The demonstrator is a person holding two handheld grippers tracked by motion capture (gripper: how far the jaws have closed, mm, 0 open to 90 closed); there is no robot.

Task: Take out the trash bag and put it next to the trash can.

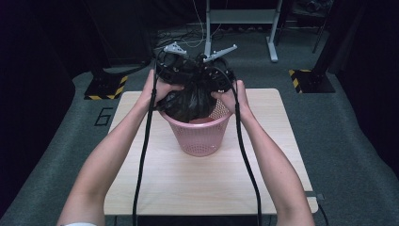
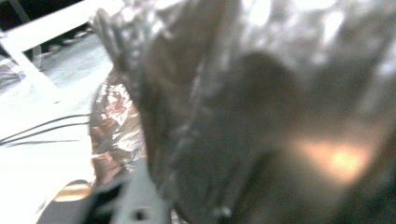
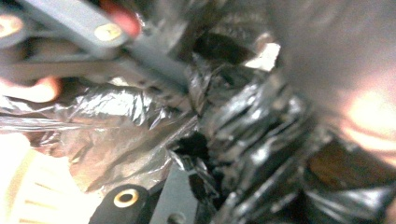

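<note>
A pink mesh basket stands on the pale wooden table. A black plastic bag is gathered into a bunch above its rim. Both hands hold their grippers close together at the top of that bunch, my left gripper on its left side and my right gripper on its right. In the left gripper view the crumpled bag sits blurred right against the camera and hides how the jaws stand. In the right gripper view the shiny bag film is bunched at my jaws, which are shut on it.
Two black cables trail back along the forearms to the table's near edge. Behind the table are a grey desk frame and two yellow-and-black striped floor bases on grey carpet.
</note>
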